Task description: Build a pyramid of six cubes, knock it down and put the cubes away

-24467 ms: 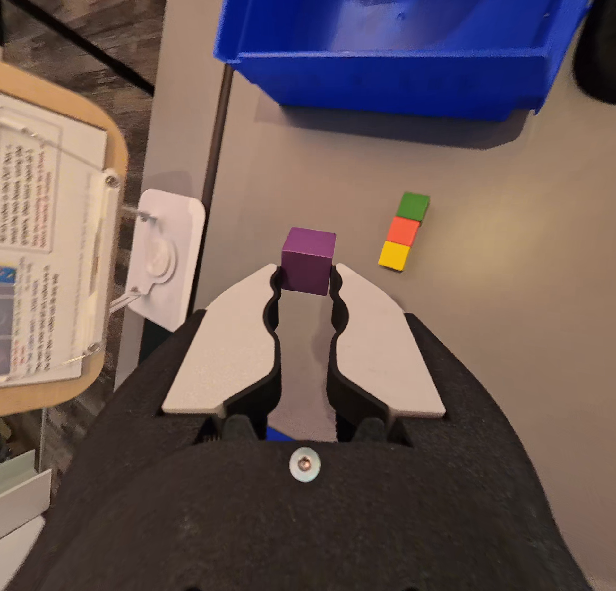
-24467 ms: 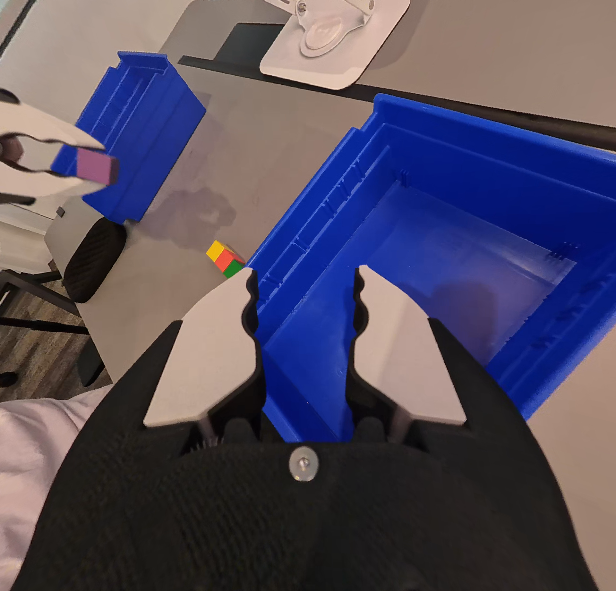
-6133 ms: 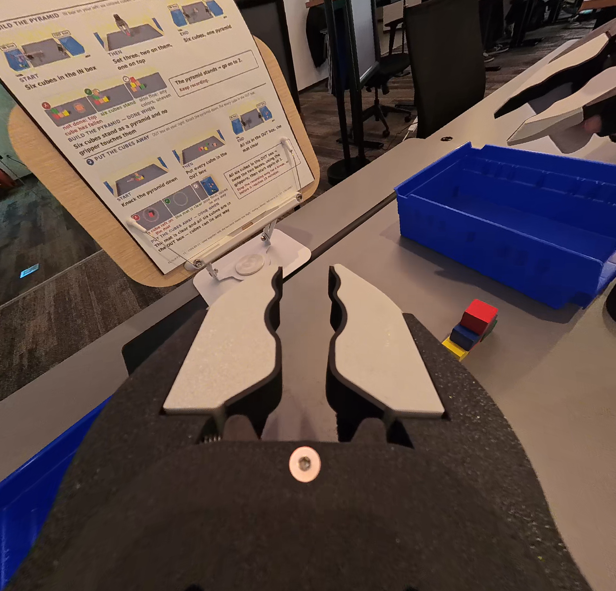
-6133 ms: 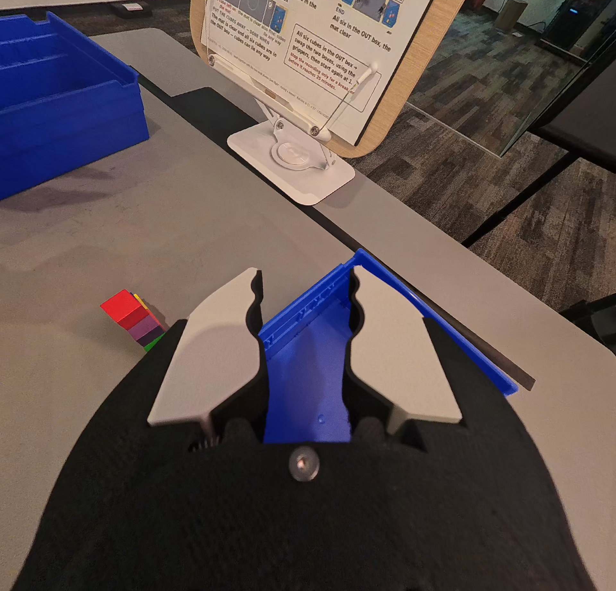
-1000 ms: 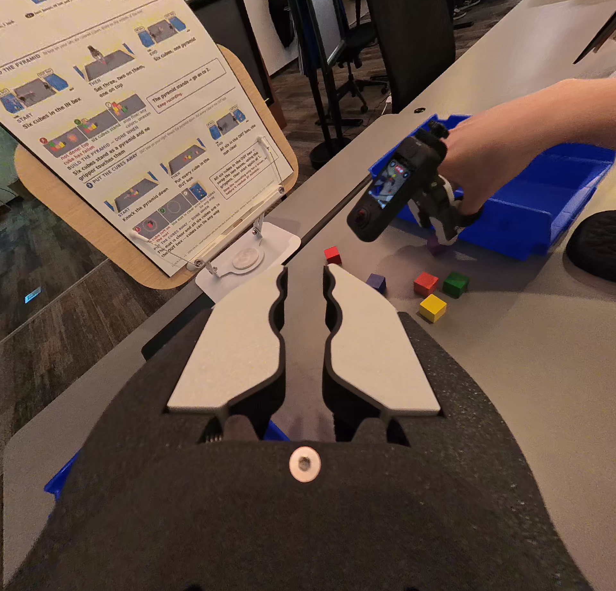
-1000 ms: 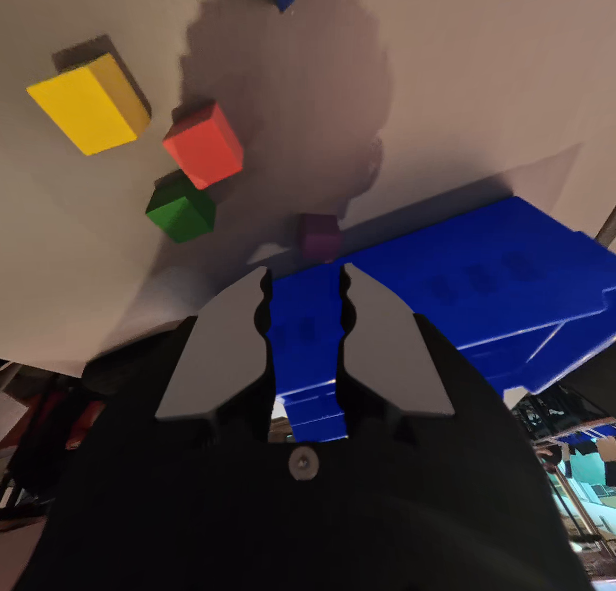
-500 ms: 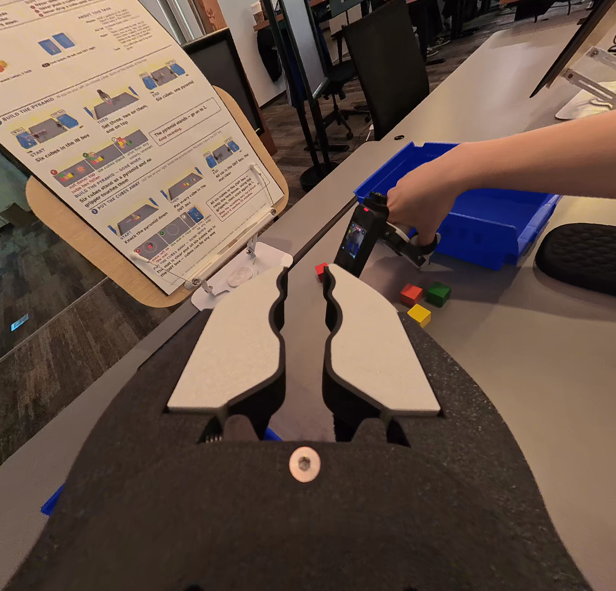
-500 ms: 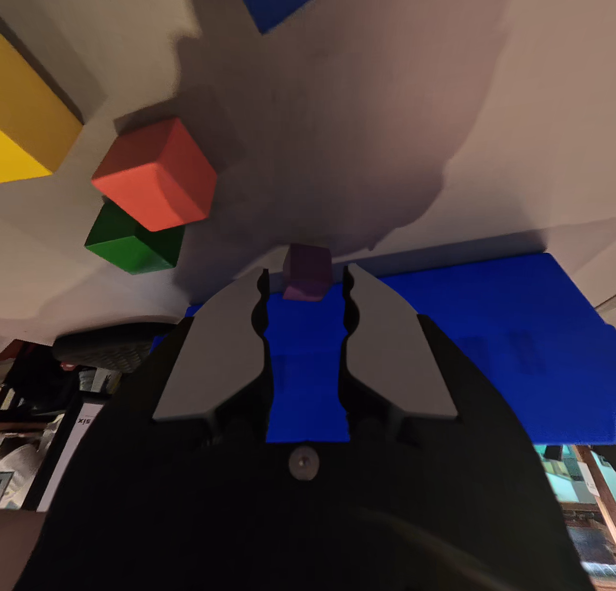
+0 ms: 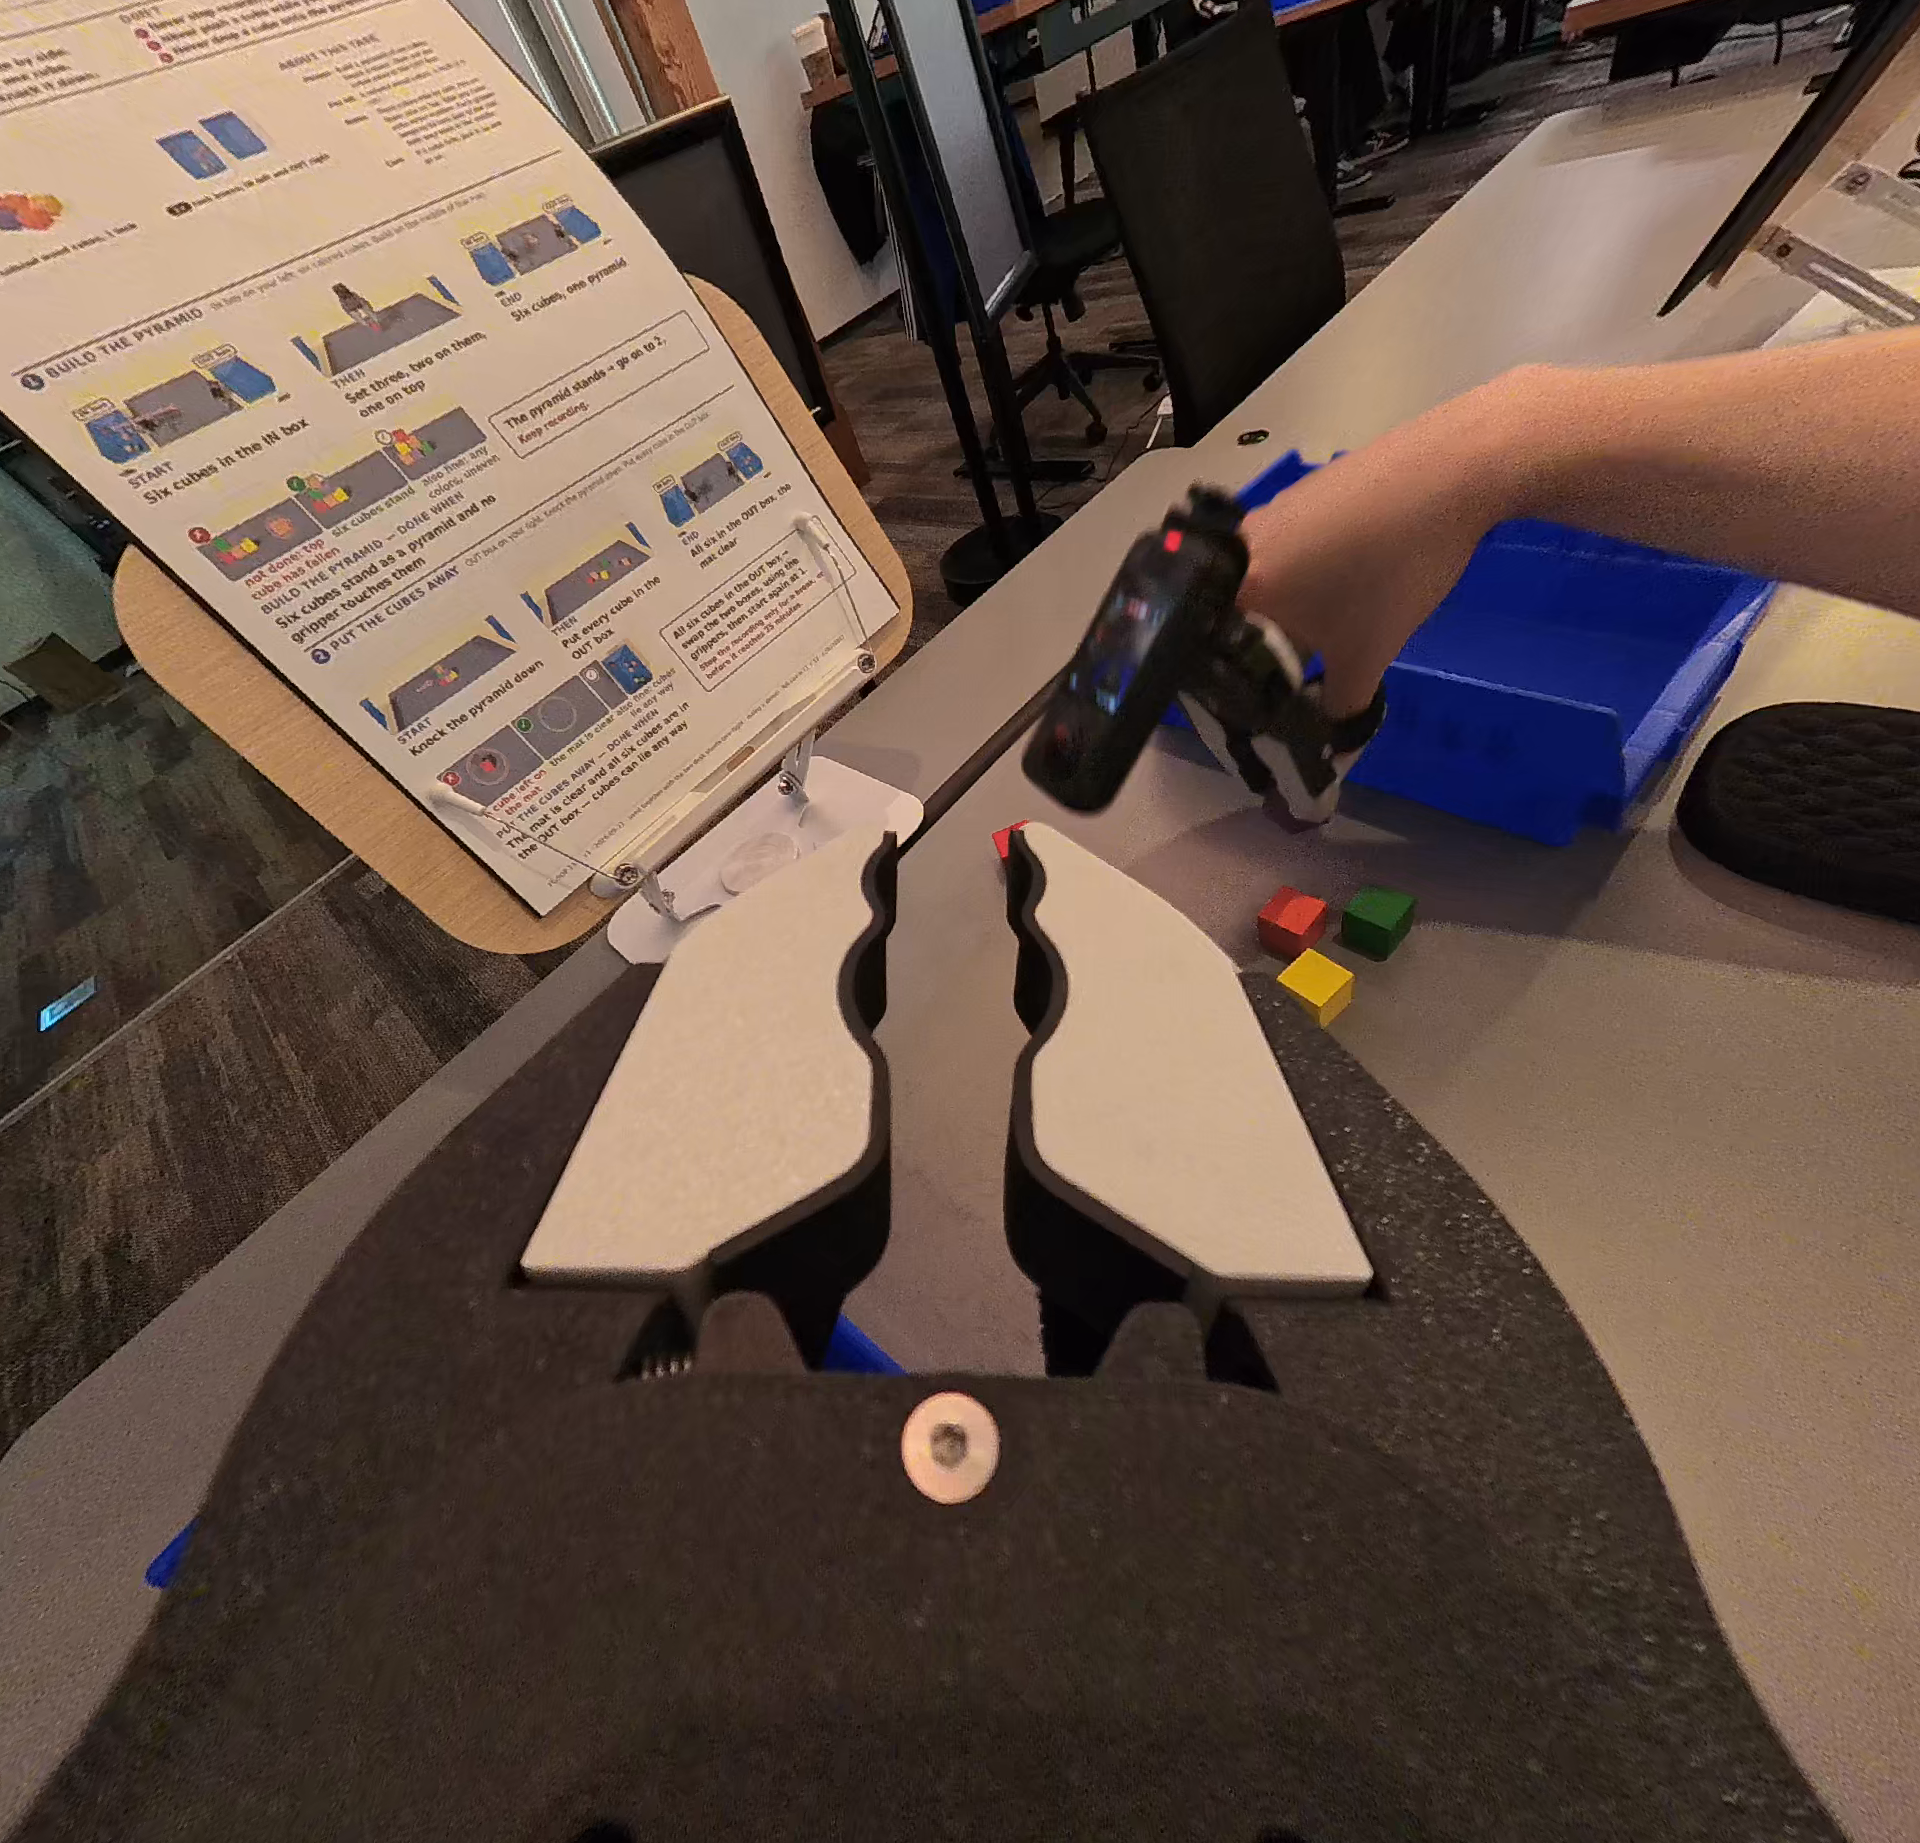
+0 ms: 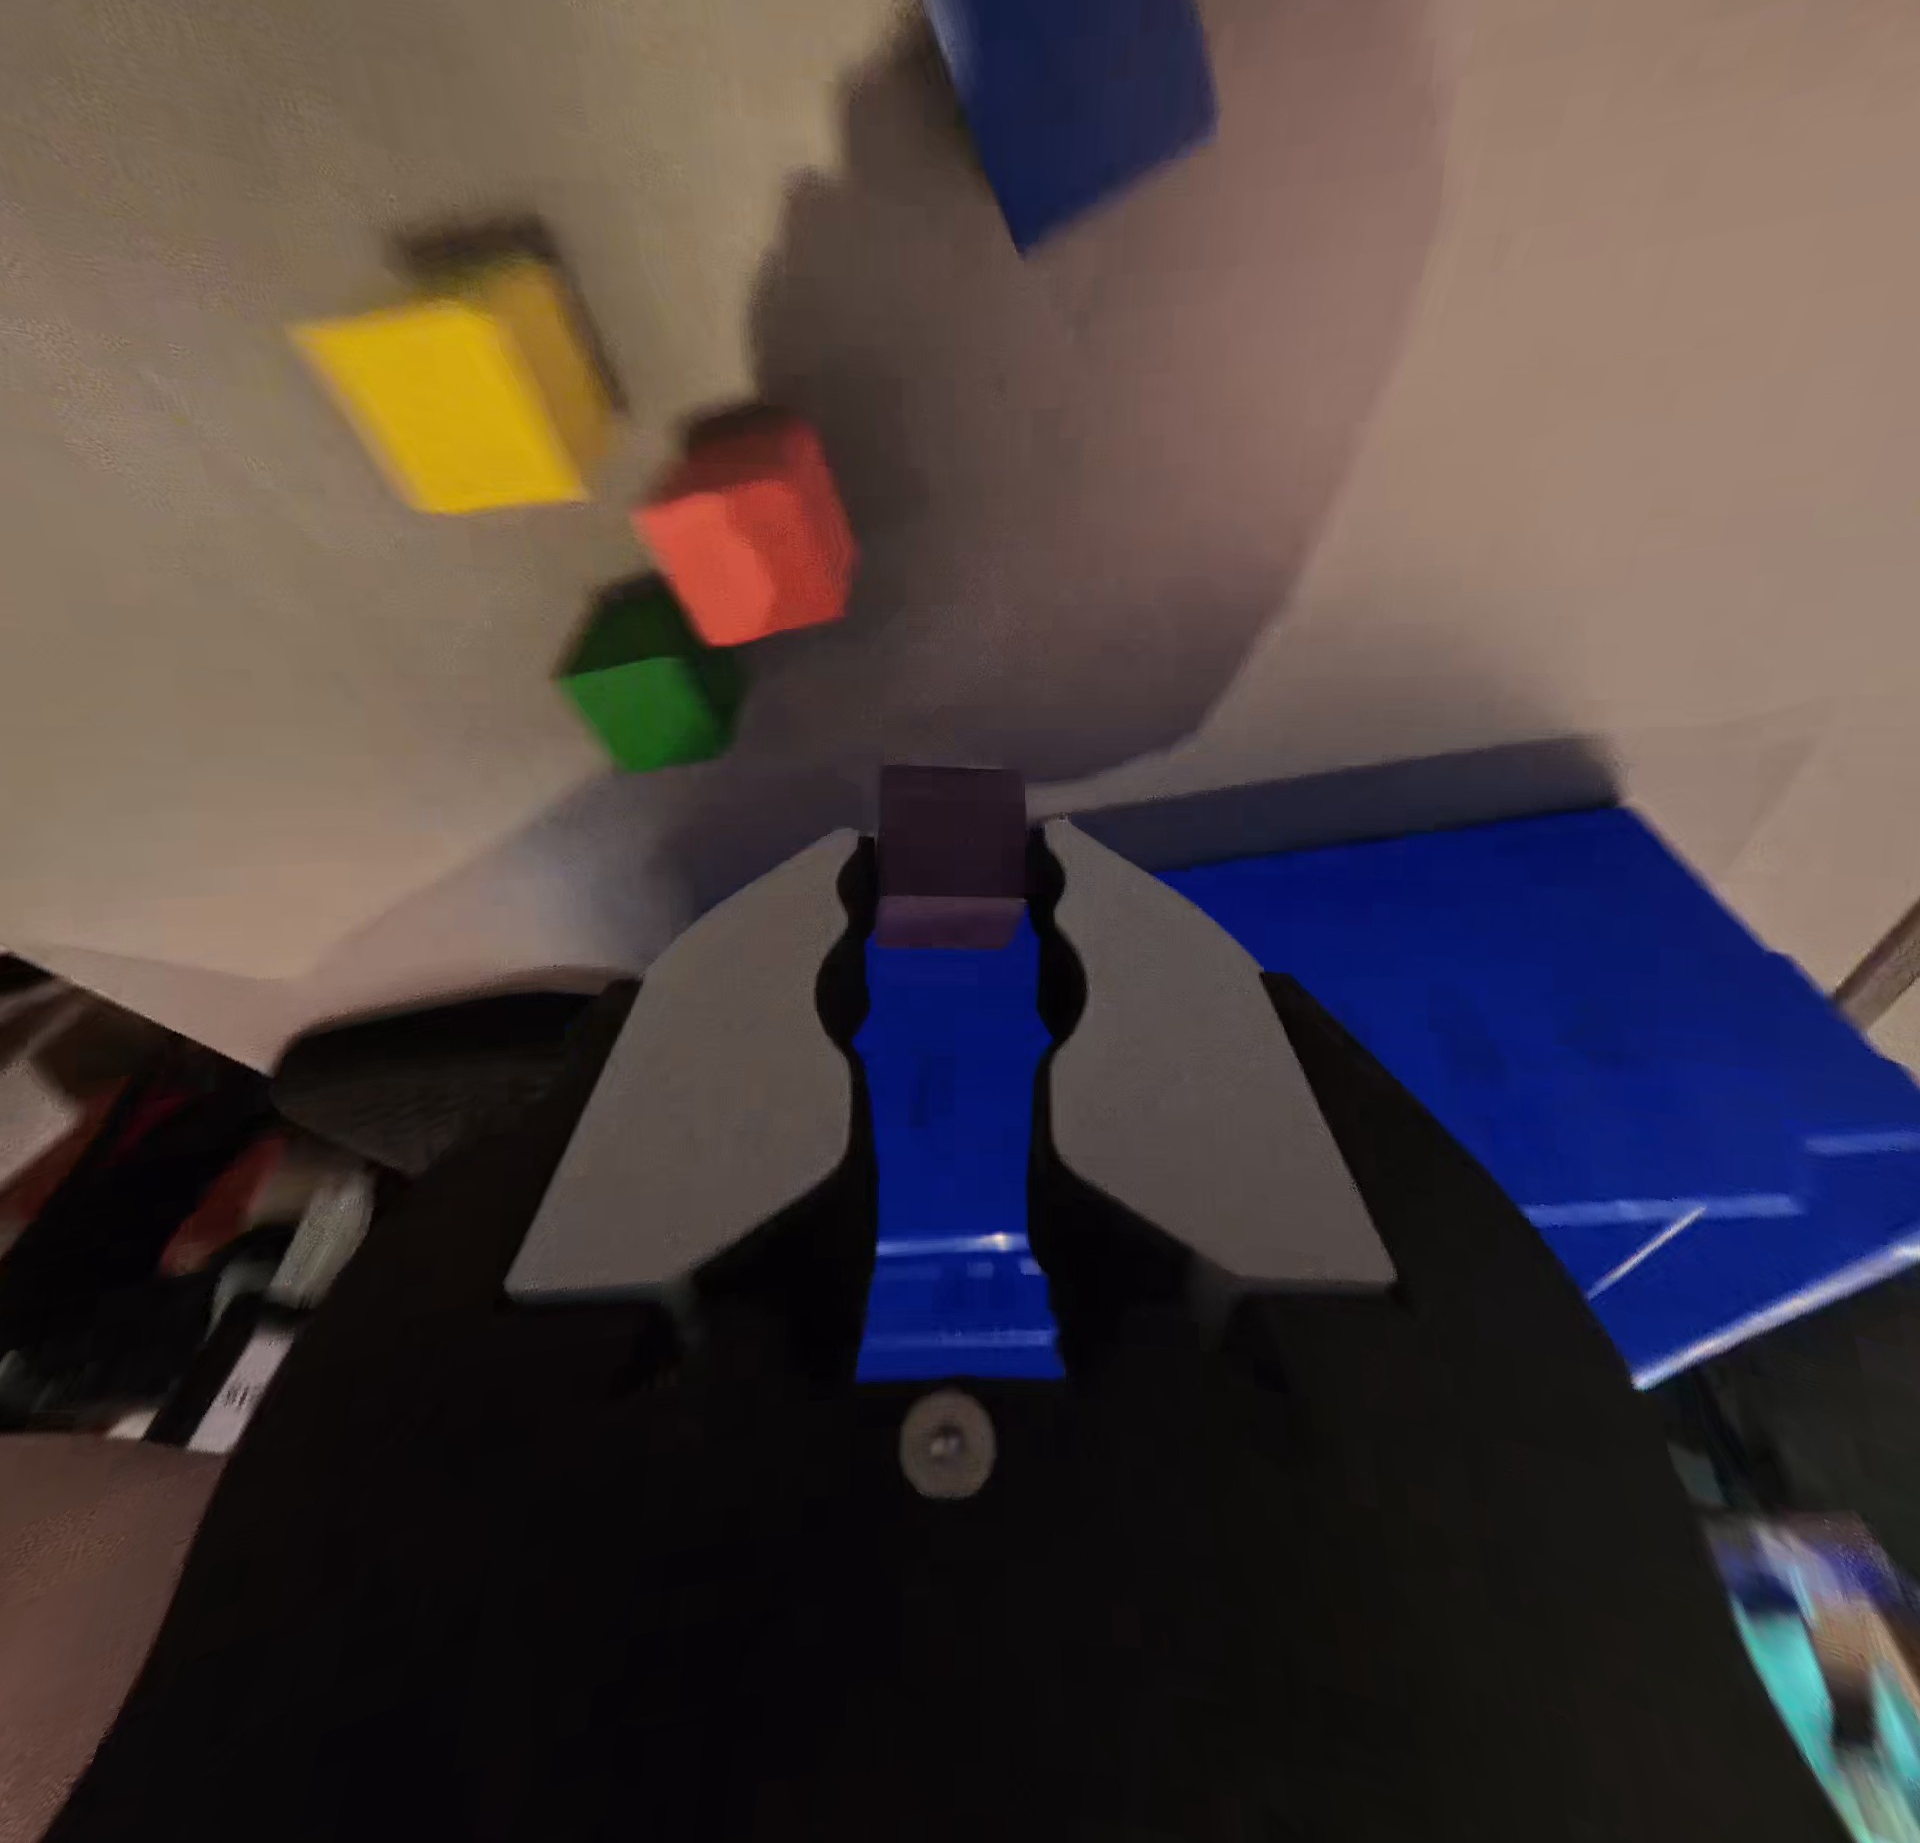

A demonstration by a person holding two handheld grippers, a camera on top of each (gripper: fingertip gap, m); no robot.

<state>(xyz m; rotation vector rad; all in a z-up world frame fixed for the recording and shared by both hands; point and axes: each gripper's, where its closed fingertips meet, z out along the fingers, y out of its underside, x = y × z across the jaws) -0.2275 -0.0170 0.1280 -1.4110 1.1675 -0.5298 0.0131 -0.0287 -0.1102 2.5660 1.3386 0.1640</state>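
Right gripper: the right gripper (image 10: 951,848) has its fingers closed down to 1 cube's width, pinching the purple cube (image 10: 948,851) at the tips.
Purple cube: square-on between the fingers, flat faces against the pads, no long axis to speak of; in the left wrist view only a sliver shows under the far gripper, at or just above the table beside the blue bin (image 9: 1538,692).
Left gripper: the left gripper (image 9: 948,853) is parted by a narrow gap and holds nothing; it hovers over the table.
Loose cubes: in the right wrist view the green cube (image 10: 649,687) sits at 10 o'clock of the purple one, the orange-red cube (image 10: 748,531) just beyond it, the yellow cube (image 10: 462,391) farther at 11 o'clock, the blue cube (image 10: 1075,79) at 12 o'clock; all apart.
Red cube: a red cube (image 9: 1006,839) peeks past the left gripper's right fingertip.
Surface: grey table (image 9: 1558,1118), with a black pad (image 9: 1818,806) at 3 o'clock.
Room: an instruction board (image 9: 416,463) on a white stand at 11 o'clock, office chairs and desks behind.
Blur: the right wrist view is smeared.
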